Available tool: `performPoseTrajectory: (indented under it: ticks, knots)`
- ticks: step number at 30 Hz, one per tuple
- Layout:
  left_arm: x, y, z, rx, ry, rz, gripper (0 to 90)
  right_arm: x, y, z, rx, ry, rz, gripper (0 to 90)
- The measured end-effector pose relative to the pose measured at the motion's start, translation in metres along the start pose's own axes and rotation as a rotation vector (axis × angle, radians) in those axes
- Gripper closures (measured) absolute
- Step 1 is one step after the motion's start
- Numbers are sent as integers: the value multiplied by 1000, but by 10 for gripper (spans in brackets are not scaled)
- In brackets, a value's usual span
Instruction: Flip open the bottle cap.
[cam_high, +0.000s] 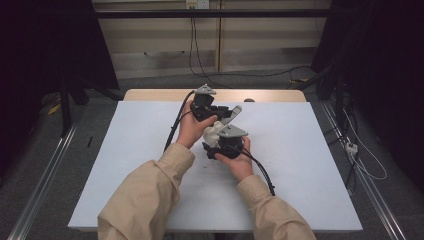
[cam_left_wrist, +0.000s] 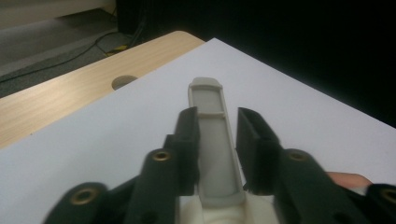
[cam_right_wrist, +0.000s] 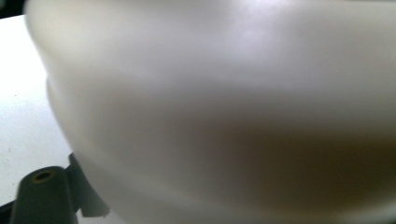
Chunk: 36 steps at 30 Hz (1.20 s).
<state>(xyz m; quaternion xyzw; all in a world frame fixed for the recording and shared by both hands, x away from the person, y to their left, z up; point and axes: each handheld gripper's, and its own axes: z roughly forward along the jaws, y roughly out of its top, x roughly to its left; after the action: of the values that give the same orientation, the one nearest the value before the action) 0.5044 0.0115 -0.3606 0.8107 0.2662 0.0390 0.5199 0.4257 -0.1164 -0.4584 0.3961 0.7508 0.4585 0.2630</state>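
A white rounded object (cam_high: 212, 131) with a flat grey handle (cam_high: 233, 114) is held up over the middle of the table between both hands. My left gripper (cam_high: 219, 112) points right along the handle. In the left gripper view the handle (cam_left_wrist: 210, 100) lies between the two black jaws of my left gripper (cam_left_wrist: 217, 119); one jaw touches it and the other stands off with a small gap. My right gripper (cam_high: 214, 144) sits low against the white body. The white body (cam_right_wrist: 224, 102) looms very close in the right gripper view, with one black finger (cam_right_wrist: 46, 196) at its lower left edge.
A white sheet (cam_high: 300, 165) covers the wooden table (cam_high: 270, 96), which has a round hole (cam_left_wrist: 123, 82) near its far edge. Cables trail from both grippers across the sheet. Metal rails (cam_high: 40, 185) flank the table, and loose cords (cam_high: 360, 160) lie on the floor at the right.
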Motion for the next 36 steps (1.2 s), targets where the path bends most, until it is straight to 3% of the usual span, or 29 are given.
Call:
performPoseTrajectory:
  ticks: [3,10,15,19,23,26,36]
  knots:
    - [0,-2,-5,-15,12,-9,550,-1,1,-2,-2,-5,21,101]
    - [-2,-5,-20,-13,27,-17,421,0,2,-6,30,28,30,84]
    - [-2,-8,-32,-22,15,-25,313,-1,2,-9,58,34,32,80]
    - [-4,-14,-44,-30,6,-28,259,-2,3,-14,74,56,44,74]
    - [-4,-24,-56,-37,6,-27,221,-2,4,-18,97,55,14,75]
    - [-4,-32,-63,-46,-1,-27,198,-3,3,-23,90,84,9,81]
    - [-8,-58,-81,-54,-16,-9,133,-12,-12,-47,98,108,35,91]
